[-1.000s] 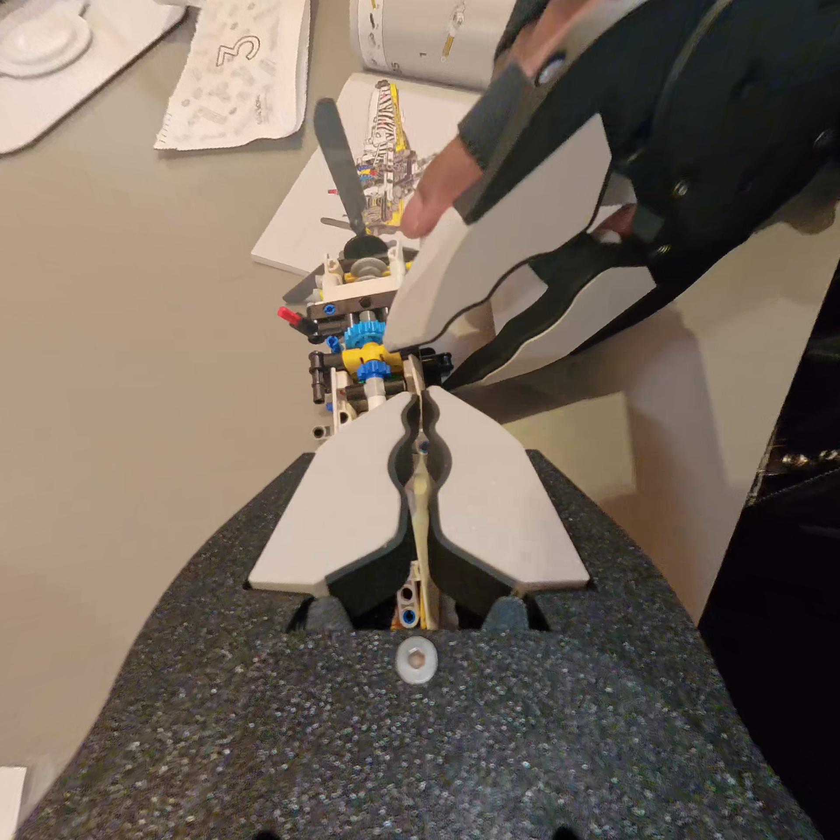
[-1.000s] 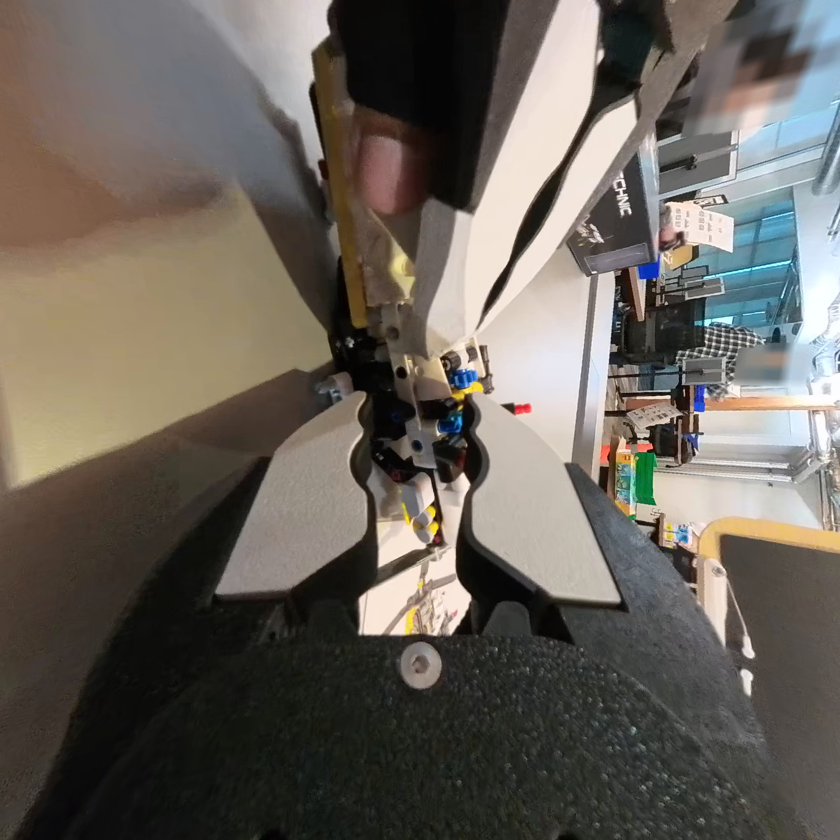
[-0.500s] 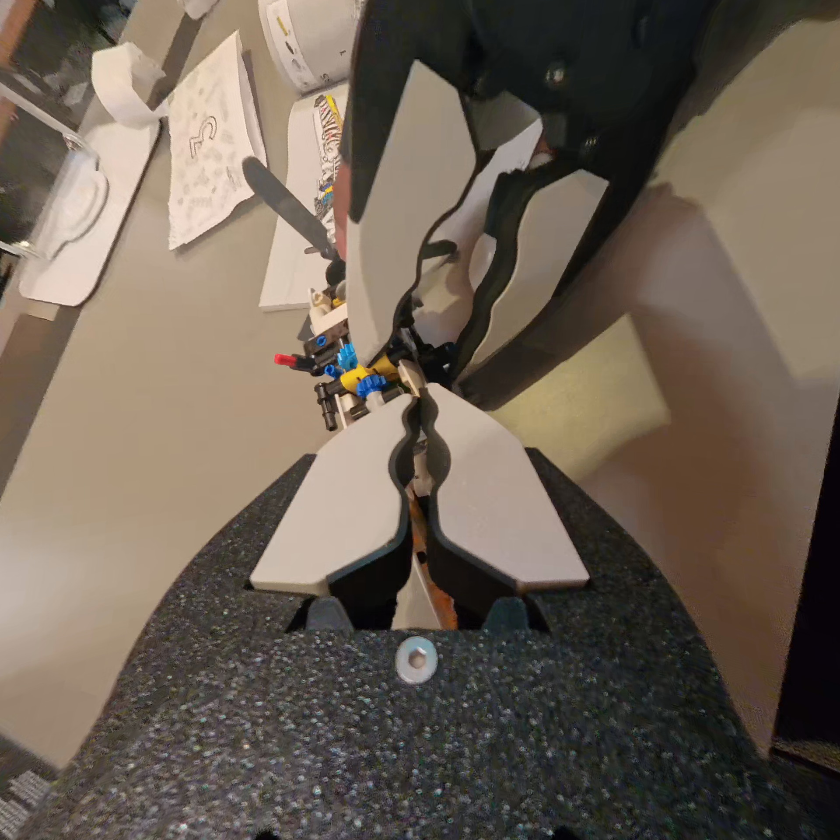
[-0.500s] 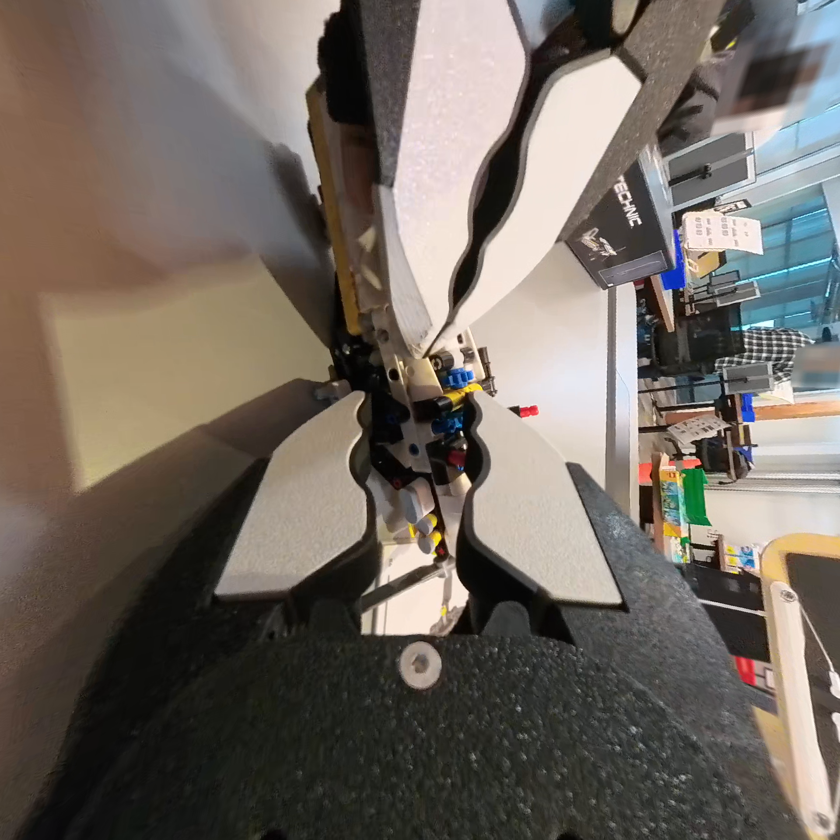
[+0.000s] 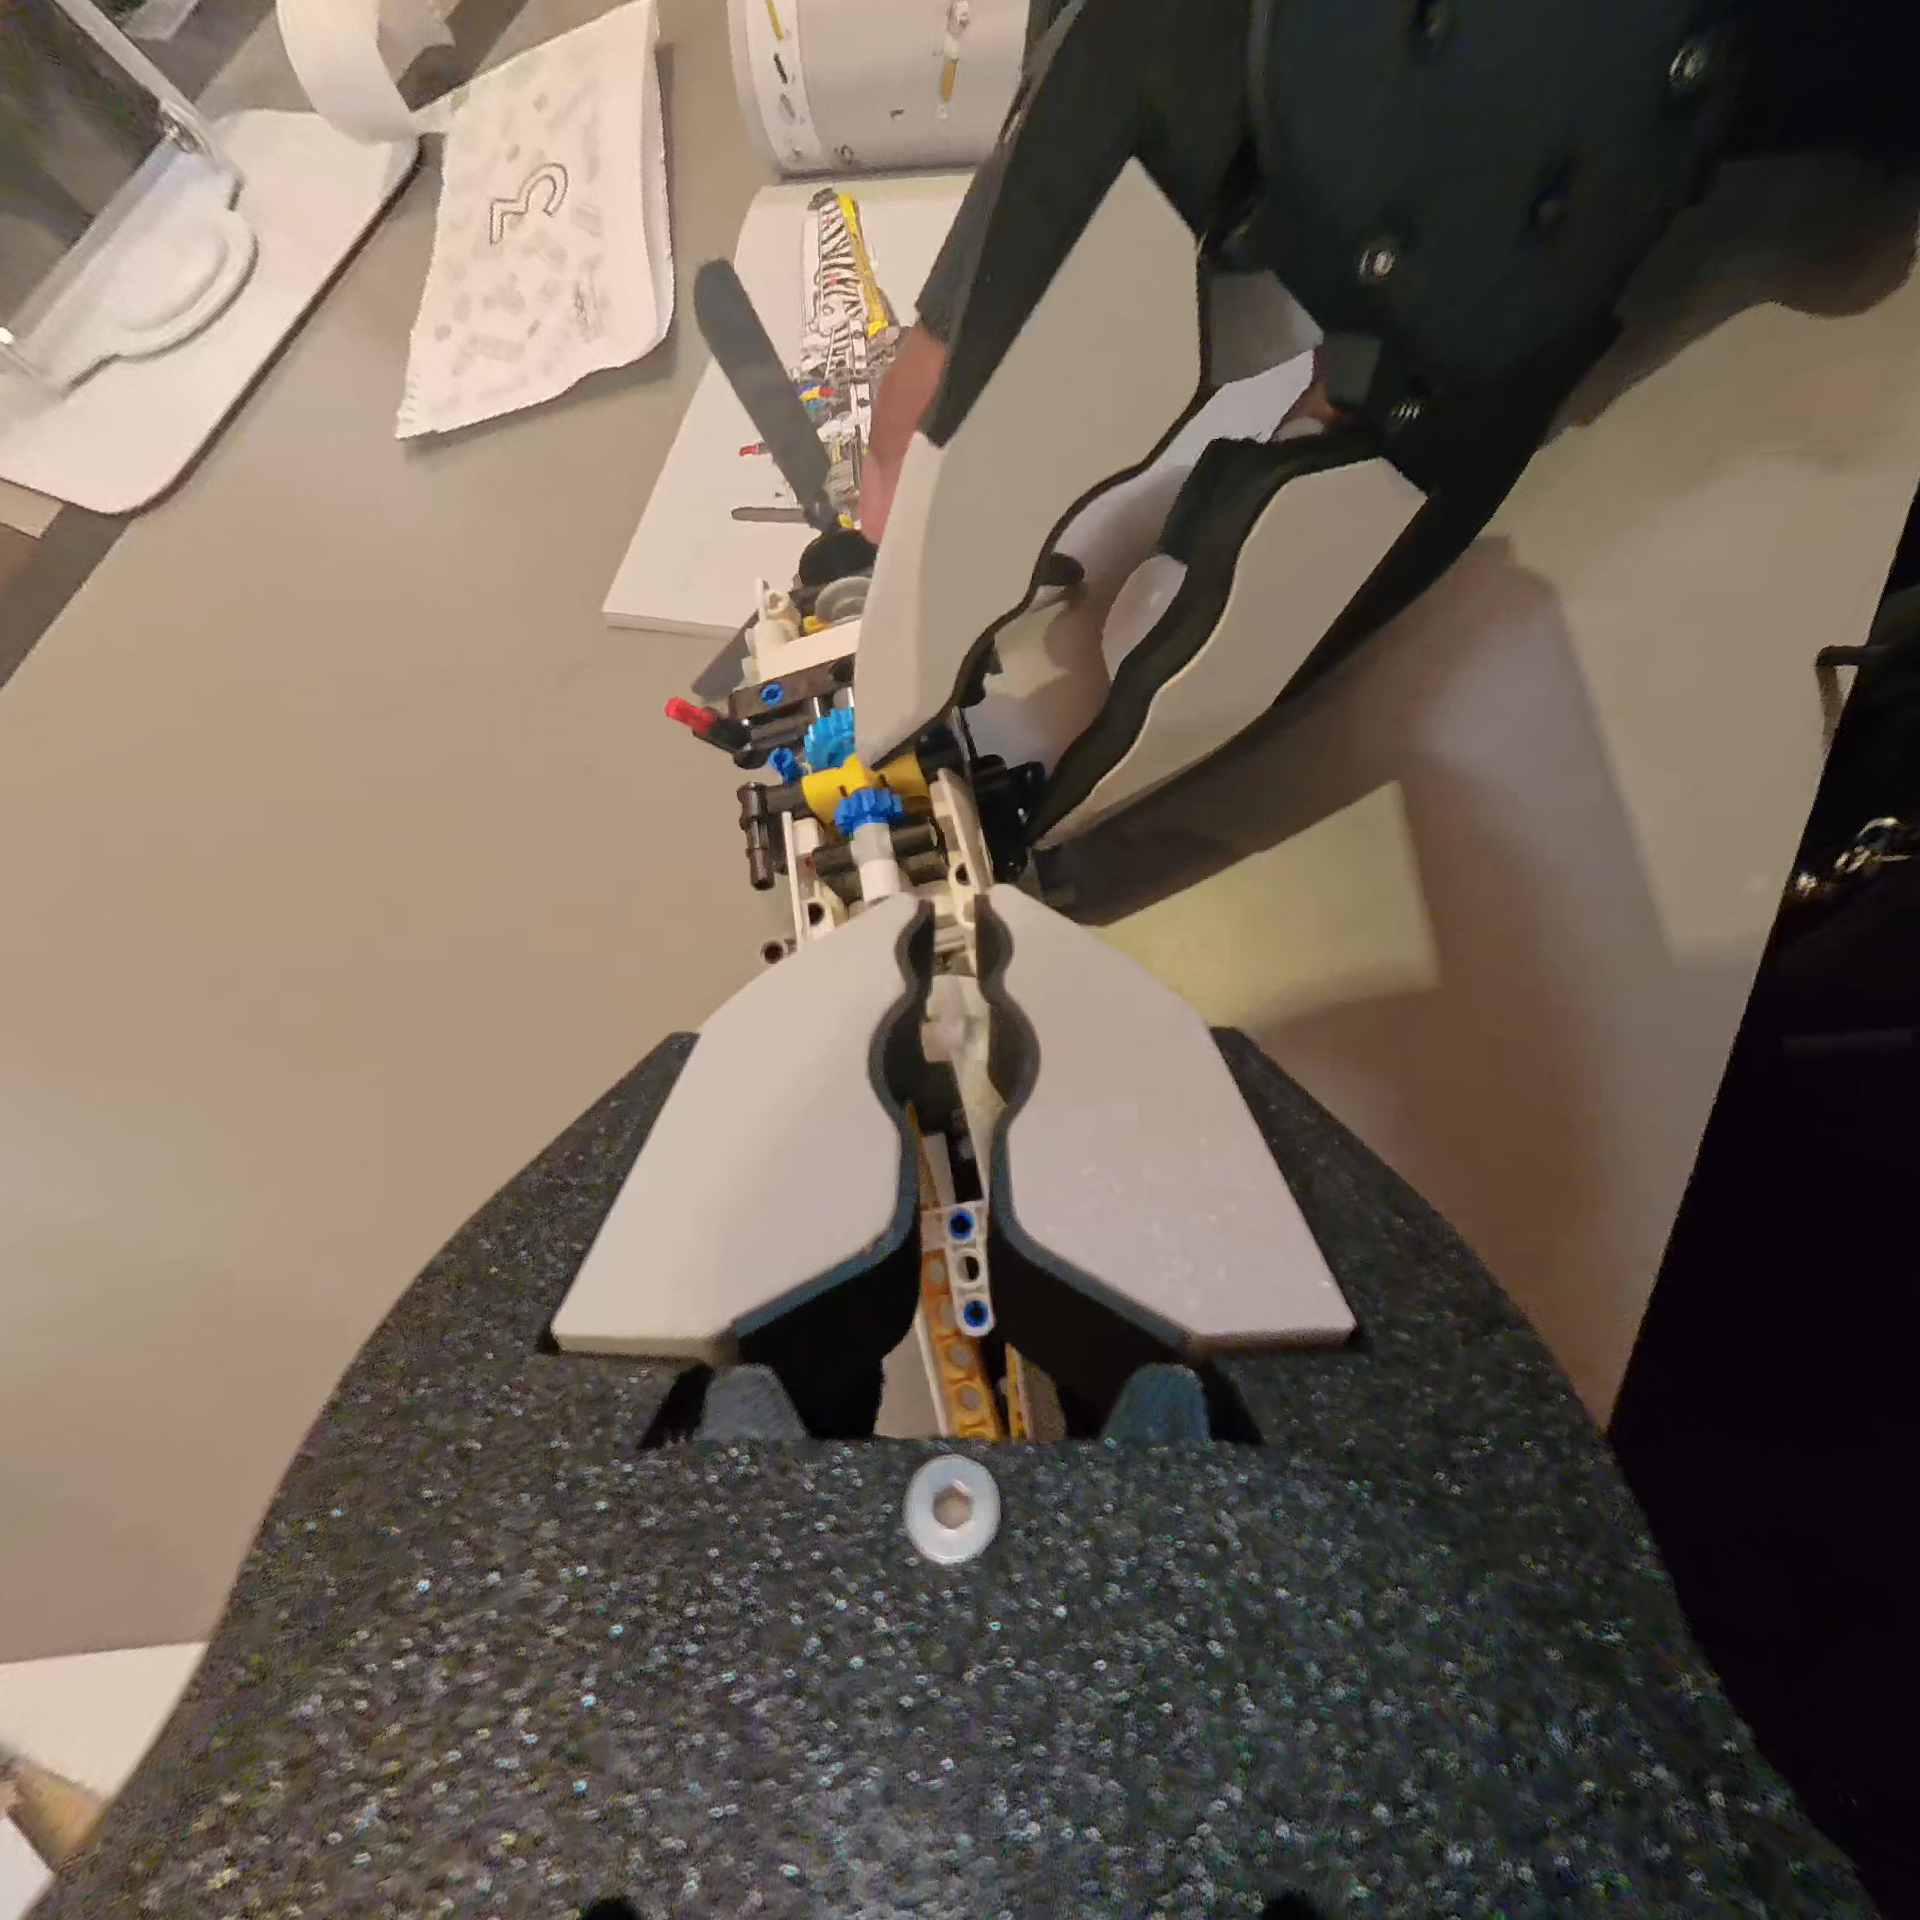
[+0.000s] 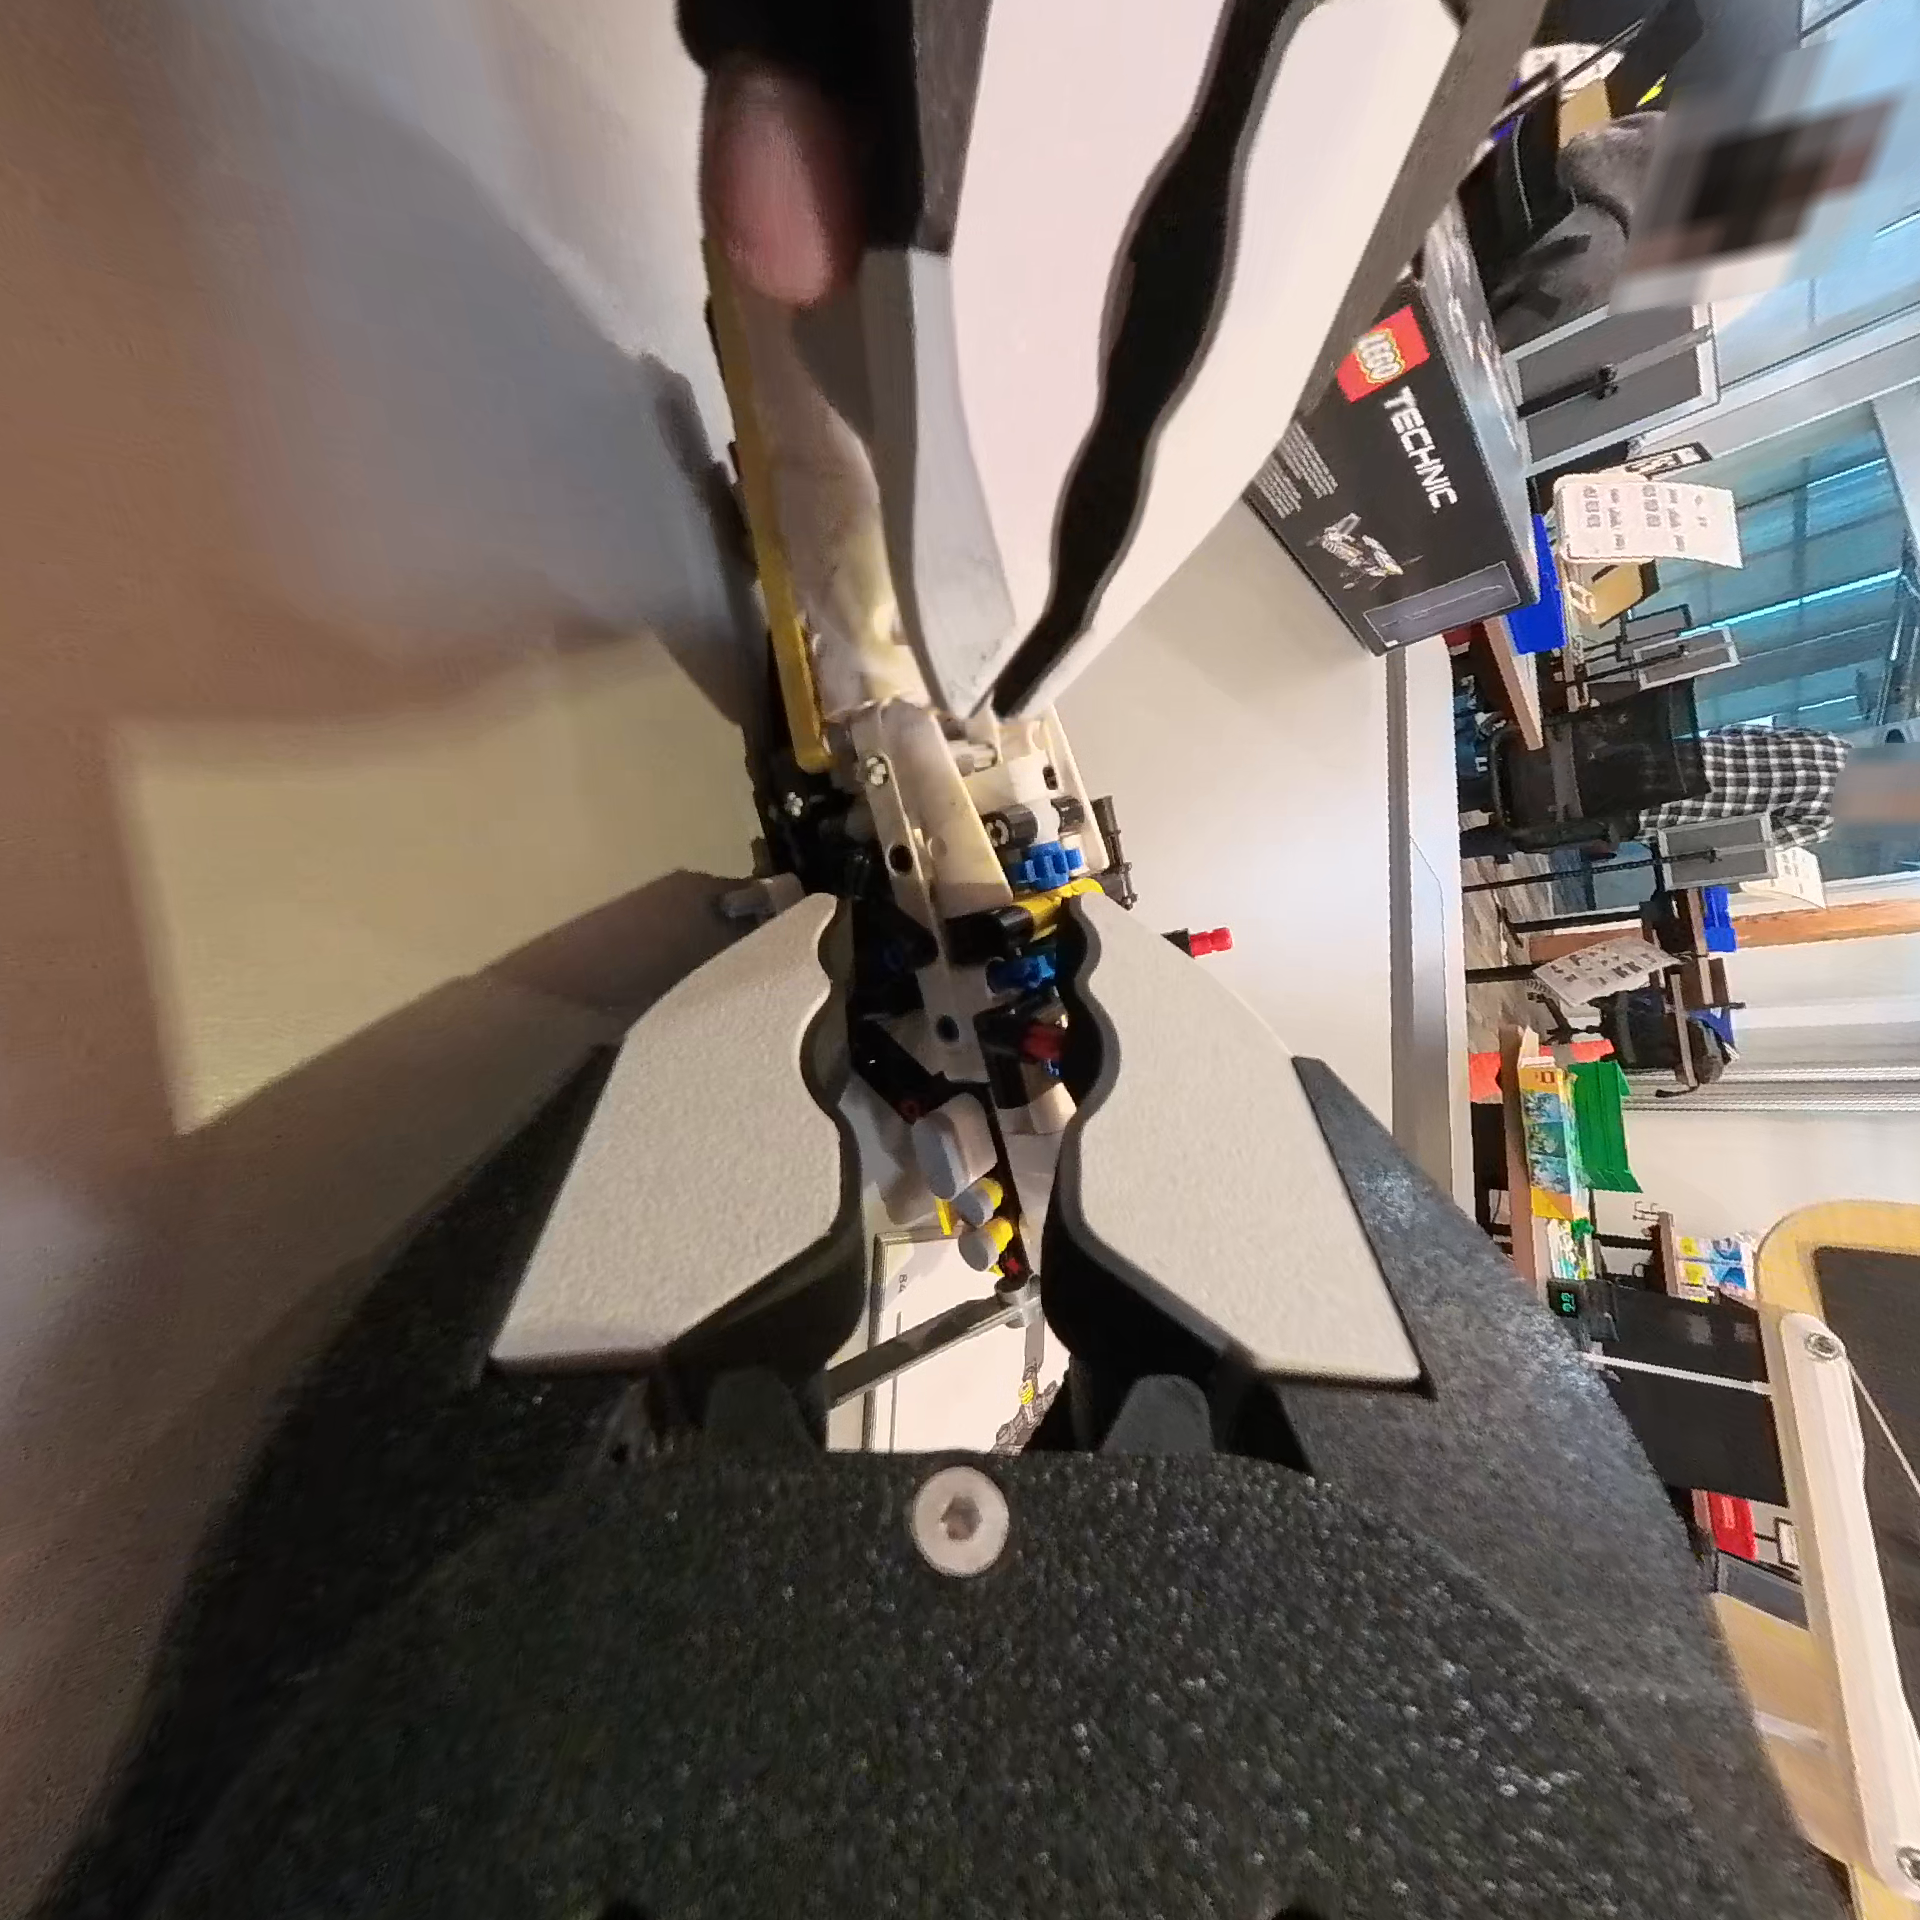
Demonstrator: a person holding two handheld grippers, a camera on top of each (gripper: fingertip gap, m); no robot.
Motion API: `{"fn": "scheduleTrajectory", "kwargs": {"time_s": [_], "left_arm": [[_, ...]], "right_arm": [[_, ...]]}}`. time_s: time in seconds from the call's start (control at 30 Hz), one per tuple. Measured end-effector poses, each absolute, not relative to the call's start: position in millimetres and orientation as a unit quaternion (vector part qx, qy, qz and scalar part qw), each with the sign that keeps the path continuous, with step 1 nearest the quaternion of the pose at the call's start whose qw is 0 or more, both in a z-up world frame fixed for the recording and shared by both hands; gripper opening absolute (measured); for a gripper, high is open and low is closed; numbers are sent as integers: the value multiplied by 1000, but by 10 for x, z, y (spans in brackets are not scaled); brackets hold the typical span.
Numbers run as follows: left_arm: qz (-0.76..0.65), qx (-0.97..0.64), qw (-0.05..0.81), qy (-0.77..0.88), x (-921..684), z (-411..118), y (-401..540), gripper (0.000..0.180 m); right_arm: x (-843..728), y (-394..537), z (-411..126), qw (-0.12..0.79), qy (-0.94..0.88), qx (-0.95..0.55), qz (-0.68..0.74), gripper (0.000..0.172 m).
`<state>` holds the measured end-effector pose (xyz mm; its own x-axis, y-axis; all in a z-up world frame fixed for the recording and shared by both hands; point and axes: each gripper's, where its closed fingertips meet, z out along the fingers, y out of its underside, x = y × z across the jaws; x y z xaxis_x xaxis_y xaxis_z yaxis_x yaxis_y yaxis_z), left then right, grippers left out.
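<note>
A brick model (image 5: 862, 800) of white, black, yellow and blue parts, with blue gears and a black rotor blade (image 5: 758, 384), is held above the grey table (image 5: 312, 831). My right gripper (image 6: 961, 914) is shut on the model's body (image 6: 966, 997), one pad on each side; it also shows in the left wrist view (image 5: 951, 800). My left gripper (image 5: 958, 909) has its jaws a little apart, with a white beam end of the model between the tips. In the right wrist view its tips (image 6: 987, 707) stand slightly parted over a small white peg. The model's yellow and white tail (image 5: 961, 1340) runs under my left fingers.
An open instruction booklet (image 5: 707, 520) lies on the table behind the model. A paper bag with a numeral (image 5: 540, 249), a white tray (image 5: 156, 312) and a curled booklet (image 5: 862, 83) lie farther back. A black set box (image 6: 1392, 468) stands at the table's edge. A person's fingertip (image 6: 774, 208) rests by the left gripper. Both grippers' tips are close together, under 4 cm apart.
My left jaws were shut at the white end of the model and have now parted a little. The right gripper keeps its hold on the model. Both views have shifted slightly.
</note>
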<state>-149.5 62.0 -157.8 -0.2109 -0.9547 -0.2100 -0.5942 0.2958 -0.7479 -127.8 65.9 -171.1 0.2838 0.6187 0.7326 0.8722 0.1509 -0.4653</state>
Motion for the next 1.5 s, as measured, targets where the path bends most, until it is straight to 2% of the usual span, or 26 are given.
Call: {"fn": "scheduleTrajectory", "kwargs": {"time_s": [0.23, 0.53, 0.67, 0.8, 1.03, 1.13, 1.33, 1.5], "left_arm": [[-243, -553, 323, 729, -1484, -1687, 637, 15], [-230, -567, 309, 728, -1410, -1772, 637, 10], [-289, -602, 271, 694, -1403, -1743, 639, 9], [-409, -643, 216, 610, -1369, -1608, 662, 9], [-537, -686, 165, 461, -1333, -1492, 856, 9], [-590, -684, 161, 397, -1291, -1418, 911, 10], [-656, -674, 181, 288, -1235, -1294, 979, 10], [-690, -661, 197, 221, -1198, -1248, 971, 9]], "right_arm": [[-1277, 654, -1714, 487, -583, -637, -134, 37], [-1260, 665, -1716, 487, -584, -633, -143, 38], [-1253, 670, -1692, 490, -588, -623, -161, 37], [-1225, 657, -1552, 515, -569, -615, -181, 37], [-1236, 499, -1443, 550, -545, -599, -204, 35], [-1265, 468, -1508, 544, -512, -649, -146, 35], [-1335, 376, -1472, 528, -328, -773, 126, 35], [-1324, 442, -1385, 509, -153, -791, 304, 35]]}}
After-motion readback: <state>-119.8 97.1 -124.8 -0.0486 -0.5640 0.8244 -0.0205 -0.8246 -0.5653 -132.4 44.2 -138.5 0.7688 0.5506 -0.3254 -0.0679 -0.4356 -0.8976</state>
